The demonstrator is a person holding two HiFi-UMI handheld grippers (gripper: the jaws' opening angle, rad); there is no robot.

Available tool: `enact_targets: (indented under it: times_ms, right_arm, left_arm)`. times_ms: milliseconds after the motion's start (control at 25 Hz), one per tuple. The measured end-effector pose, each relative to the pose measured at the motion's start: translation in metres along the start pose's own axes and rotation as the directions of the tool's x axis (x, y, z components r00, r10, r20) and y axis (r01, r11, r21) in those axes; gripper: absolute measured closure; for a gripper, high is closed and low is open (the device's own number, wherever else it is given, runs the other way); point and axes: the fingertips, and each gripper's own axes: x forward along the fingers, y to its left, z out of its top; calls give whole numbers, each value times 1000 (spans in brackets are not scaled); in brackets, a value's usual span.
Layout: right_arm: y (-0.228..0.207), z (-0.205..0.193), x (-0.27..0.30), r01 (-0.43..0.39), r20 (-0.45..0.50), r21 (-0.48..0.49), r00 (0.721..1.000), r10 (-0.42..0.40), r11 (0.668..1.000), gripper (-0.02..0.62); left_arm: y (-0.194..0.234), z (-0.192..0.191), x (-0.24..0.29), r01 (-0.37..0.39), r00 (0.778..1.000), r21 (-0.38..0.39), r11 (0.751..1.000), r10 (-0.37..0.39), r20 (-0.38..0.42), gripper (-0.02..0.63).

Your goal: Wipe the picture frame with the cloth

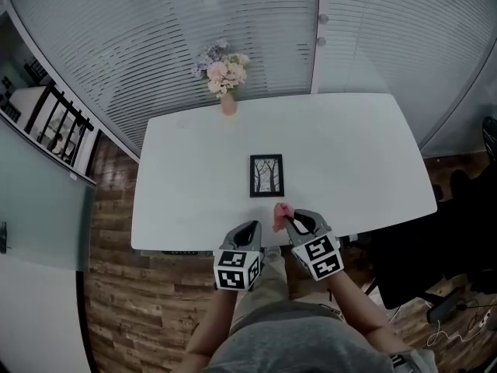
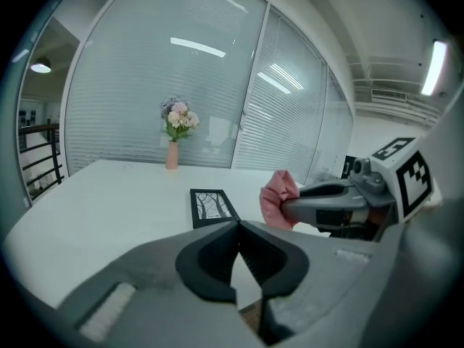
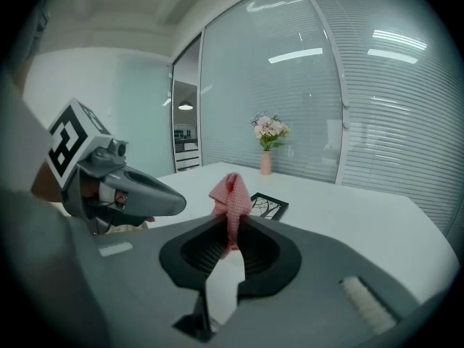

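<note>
Pinching one fold of pink cloth [image 3: 230,194], the right gripper [image 3: 232,227] may drop it mid-wipe; with the left gripper [image 2: 238,225] clenched empty, the picture frame [image 1: 266,175] may slide.

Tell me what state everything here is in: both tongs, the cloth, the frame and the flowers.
Left tongs: shut, empty.
Right tongs: shut on the cloth.
Cloth: bunched, sticking up past the tips.
Picture frame: lying flat on the table, nothing touching it.
Flower vase: upright at the table's far edge.
</note>
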Motion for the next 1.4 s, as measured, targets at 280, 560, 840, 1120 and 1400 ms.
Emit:
enact_targets:
  times_ms: [280,560,840,1120,1400]
  right_arm:
    - [31,-8,-35,13,41,-9,999,-13,1000,552]
    - [48,-15,-54,15,55,-22,998,-14,1000,552]
    - [59,-11,-66,34,65,-36,997,-32,999,560]
    - [63,-9,-67,32,70,-30,997,-30,999,560]
    - [60,-10,-65,41,67,-31,997,-39,999,560]
  left_arm:
    - [-19,-22,-35,7,1000,-2,1000,-7,29,601]
    - [-33,-40,-57,21,999,-10,1000,-21,40,601]
    - [-37,-41,-68,23,999,2,1000,-23,50,601]
    - [-36,-44,-67,33,999,14,999,-33,40,601]
    - [-36,-42,-64,43,998,17,999,-43,36,601]
